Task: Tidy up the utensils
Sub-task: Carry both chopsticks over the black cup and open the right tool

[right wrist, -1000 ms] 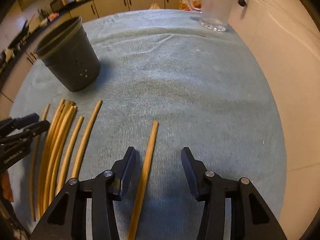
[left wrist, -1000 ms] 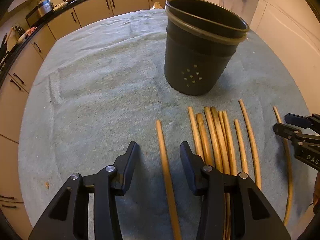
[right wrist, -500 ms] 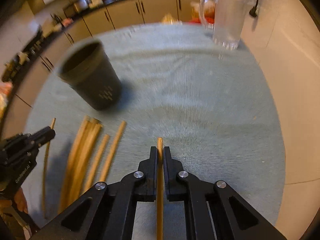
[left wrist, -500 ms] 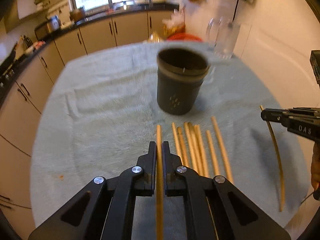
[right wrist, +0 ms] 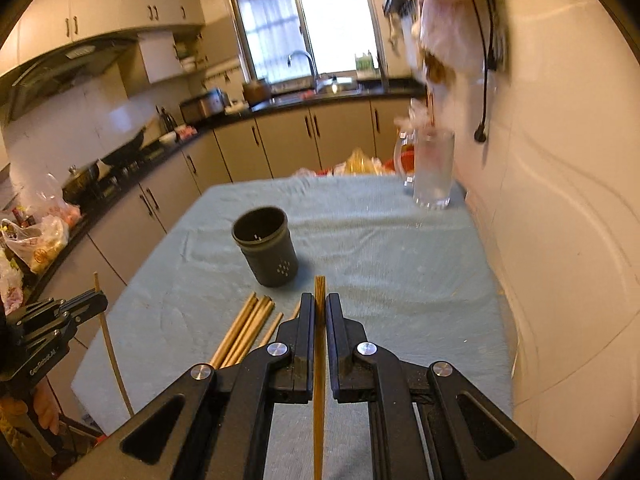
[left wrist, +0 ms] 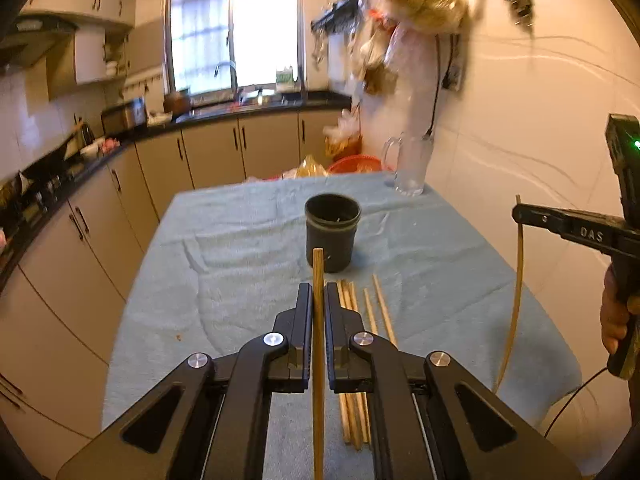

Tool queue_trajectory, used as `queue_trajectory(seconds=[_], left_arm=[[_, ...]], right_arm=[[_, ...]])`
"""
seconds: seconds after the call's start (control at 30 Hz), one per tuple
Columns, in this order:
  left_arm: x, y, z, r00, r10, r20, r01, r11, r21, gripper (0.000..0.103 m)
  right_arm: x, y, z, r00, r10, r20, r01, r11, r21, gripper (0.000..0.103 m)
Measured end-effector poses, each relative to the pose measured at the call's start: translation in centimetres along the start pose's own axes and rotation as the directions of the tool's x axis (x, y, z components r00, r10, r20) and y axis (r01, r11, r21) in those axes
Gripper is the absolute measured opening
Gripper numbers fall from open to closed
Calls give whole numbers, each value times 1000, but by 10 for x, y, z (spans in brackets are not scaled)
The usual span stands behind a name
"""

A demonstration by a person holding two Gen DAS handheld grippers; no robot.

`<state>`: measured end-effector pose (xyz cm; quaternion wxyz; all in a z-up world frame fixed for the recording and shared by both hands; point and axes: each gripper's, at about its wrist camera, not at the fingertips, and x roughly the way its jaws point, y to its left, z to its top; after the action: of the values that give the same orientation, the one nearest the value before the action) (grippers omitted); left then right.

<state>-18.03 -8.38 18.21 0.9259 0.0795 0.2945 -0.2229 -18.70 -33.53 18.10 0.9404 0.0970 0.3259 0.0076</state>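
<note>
Pale bamboo chopsticks are the things being tidied, and the dark holder (left wrist: 332, 236) meant for them looks empty, so the sorting has, by my reading, barely begun. Each claw is pinching one chopstick, lifted clear of the cloth. The left claw (left wrist: 318, 312) is pressed together on a thin round stick (left wrist: 317, 280) that runs straight out between its jaws, tip level with the holder in this view. The right claw (right wrist: 319, 320) is likewise clamped on its own stick (right wrist: 319, 292), whose squared tip pokes just past the jaws. From the left wrist view that right-hand stick shows as a long, slightly bowed sliver hanging down from the jaws. A loose bundle of remaining chopsticks (left wrist: 352, 360) lies on the counter, side by side and partly overlapping, just in front of the holder; these are yet to be gathered. The holder is a matte, dark grey, slightly tapered cylinder with a stepped rim and a cluster of small drain holes low on its wall, standing upright near the middle of the counter. The counter (right wrist: 420, 280) is covered in a blue-grey towelling cloth, softly wrinkled. At the far corner, well apart, stands a clear glass mug (right wrist: 434, 168) with a handle, against a smooth cream wall.
</note>
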Motion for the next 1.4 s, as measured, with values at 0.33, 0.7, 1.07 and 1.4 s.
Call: queue_trajectory(seconds=[0.33,0.7,1.07,1.4], left_arm=[[-31,-4,14,994,-48,103,53,998,-46,5],[-2,12,110,979,-19,202,42,993,-110,5],[65,17,209,965,-12,264,47,991,-127,5],[179,25,186,999,-17,41,23,989,-146,5]], right_arm=[[-24,8,14,996,28,87,-27,1000,-8,6],[-2,11,90,968,66,243,-88,993,82,6],[55,11,174,914,76,399,-166,967,195,6],[155,11,159,970,73,231,-118,975,188,6]])
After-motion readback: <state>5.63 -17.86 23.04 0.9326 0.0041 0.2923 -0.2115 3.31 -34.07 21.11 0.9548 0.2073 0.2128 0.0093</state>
